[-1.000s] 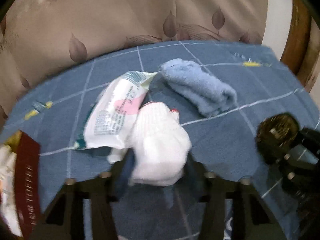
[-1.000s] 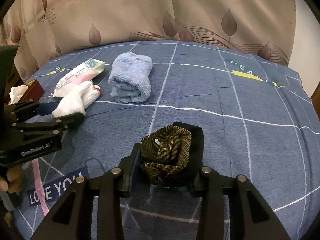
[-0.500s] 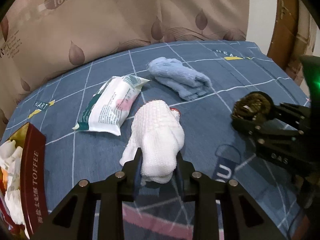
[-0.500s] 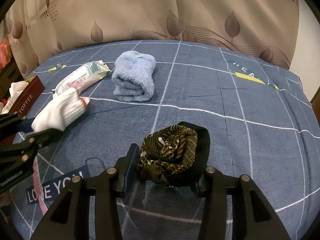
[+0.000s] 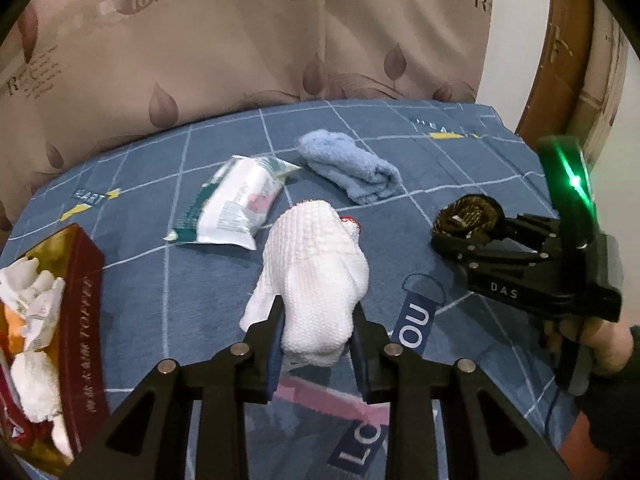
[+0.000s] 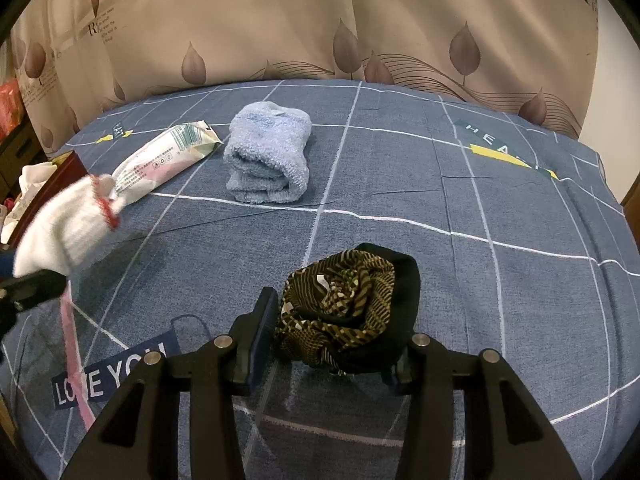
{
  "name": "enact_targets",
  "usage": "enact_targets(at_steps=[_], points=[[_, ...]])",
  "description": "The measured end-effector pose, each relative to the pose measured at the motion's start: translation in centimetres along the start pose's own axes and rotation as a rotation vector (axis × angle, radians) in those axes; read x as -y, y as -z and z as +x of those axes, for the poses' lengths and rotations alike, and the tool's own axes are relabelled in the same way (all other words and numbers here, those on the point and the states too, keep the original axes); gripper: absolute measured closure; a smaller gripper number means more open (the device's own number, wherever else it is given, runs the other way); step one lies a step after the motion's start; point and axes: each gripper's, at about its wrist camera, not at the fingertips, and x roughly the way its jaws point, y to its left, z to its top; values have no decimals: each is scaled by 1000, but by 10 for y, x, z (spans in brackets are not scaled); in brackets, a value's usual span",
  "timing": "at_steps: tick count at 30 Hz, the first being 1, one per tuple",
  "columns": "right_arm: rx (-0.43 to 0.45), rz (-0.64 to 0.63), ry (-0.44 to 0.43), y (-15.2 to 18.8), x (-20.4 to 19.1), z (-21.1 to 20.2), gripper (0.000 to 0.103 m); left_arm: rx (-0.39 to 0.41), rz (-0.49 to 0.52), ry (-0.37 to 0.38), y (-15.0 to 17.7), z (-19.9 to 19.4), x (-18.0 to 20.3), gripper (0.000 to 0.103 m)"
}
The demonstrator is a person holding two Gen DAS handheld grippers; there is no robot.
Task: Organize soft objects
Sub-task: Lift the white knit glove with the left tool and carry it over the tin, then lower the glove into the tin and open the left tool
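My left gripper (image 5: 318, 320) is shut on a white knit glove (image 5: 316, 264) with a red cuff edge and holds it up off the blue bedsheet (image 5: 400, 128). In the right wrist view the glove (image 6: 64, 224) hangs at the far left. My right gripper (image 6: 336, 332) is shut on a rolled black-and-gold striped cloth (image 6: 344, 300) low over the sheet. The left wrist view shows that cloth (image 5: 468, 212) and the right gripper (image 5: 468, 232) at the right. A rolled light-blue towel (image 5: 352, 168) (image 6: 272, 156) lies farther back.
A soft plastic packet of tissues (image 5: 236, 204) (image 6: 160, 160) lies left of the towel. A dark red box (image 5: 80, 280) with white soft items in it stands at the left edge. A beige curtain (image 6: 280, 20) hangs behind the bed, and a wooden frame (image 5: 560, 60) stands at the right.
My left gripper has risen and drawn back with the white glove, lifting it clear of the packet. The right gripper and its striped cloth stayed in place.
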Motion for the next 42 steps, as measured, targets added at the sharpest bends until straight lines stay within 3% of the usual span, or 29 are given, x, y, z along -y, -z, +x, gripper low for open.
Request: enact_targets(at_steps=[5,11,23,34,42], points=[[0,0,0,0,1,0,59,26,1,-19,0,-21,-8,74],[0,0,0,0,0,0,59,76,29,-95,1,-52,-27,74],[0,-1,1,0,0,0,59,121,-70,-275,8,-107,-111,74],[0,-3,3,0,0,0,59,99,-194,-437,23,-123,-197,74],[0,-4,3,0,1,0,59,48,-226,-438,30,-105,-220,74]])
